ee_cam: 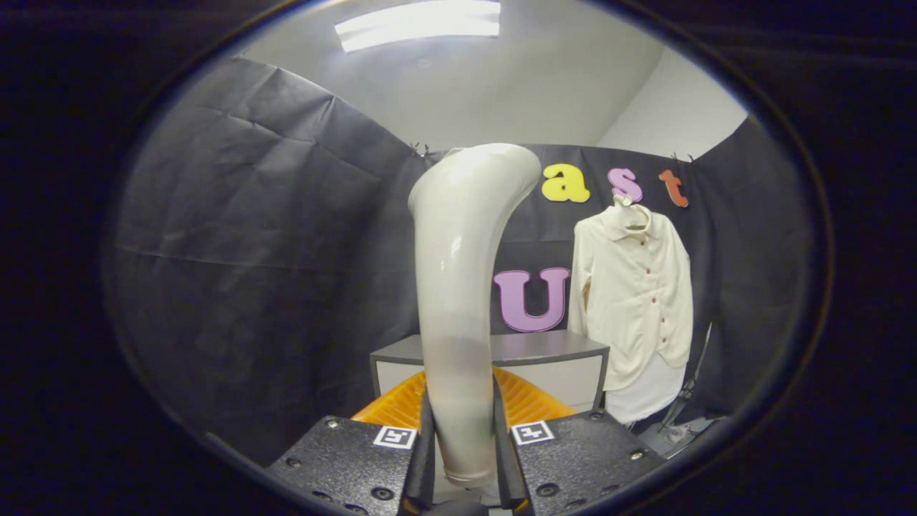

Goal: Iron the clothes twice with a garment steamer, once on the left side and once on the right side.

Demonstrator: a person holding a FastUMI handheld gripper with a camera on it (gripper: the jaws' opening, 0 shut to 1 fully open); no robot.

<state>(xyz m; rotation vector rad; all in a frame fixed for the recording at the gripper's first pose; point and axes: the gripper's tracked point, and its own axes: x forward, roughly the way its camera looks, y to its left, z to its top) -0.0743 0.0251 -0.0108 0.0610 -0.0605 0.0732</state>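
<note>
Claw (462,437) is gripping the garment steamer (462,287) handle tight, both fingers pressing it. Cream shirt (634,301) is hanging well beyond, past the table (544,347).

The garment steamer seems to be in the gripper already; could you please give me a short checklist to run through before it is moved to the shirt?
1. Grip: the gripper has both fingers pressed on the handle of the garment steamer: ok.
2. Steamer attitude: it stands roughly upright between the fingers, its head bent over at the top: ok.
3. Shirt ready: it hangs on the booth's wall, front buttoned and facing out: ok.
4. Contact with the shirt: the steamer is well short of it, apart: not ok yet.
5. Path: a grey cabinet and an orange ribbed object lie ahead, beside the shirt: cannot tell clearance.
6. Steam coming out: cannot tell.
</note>
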